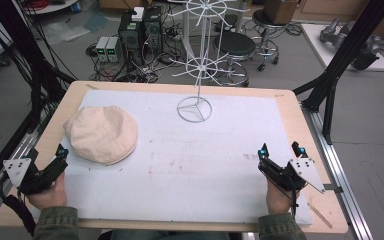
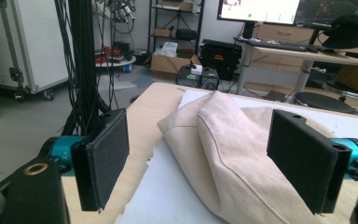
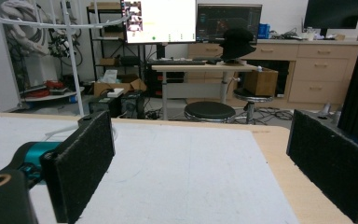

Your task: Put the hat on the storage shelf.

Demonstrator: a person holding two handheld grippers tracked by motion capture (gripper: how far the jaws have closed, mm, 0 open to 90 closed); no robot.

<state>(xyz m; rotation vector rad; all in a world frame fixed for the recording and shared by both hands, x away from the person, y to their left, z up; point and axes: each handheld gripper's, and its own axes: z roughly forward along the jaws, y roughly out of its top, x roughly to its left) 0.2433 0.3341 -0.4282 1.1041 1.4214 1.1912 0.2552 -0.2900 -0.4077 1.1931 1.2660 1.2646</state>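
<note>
Cream fabric hat (image 1: 101,134), round, soft and creased, is seen lying flat at the left of the white-covered tabletop (image 1: 205,160). Left tongs (image 1: 61,153), spread open, are held just beside it; an approach seems in hand, and closing on the brim is called for next. Right tongs (image 1: 281,150) are held open, well apart.

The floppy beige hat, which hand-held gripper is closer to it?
Left. The left hand-held gripper sits open just short of the beige hat's near-left edge. The right hand-held gripper is far off across the white mat, near the table's right side.
</note>
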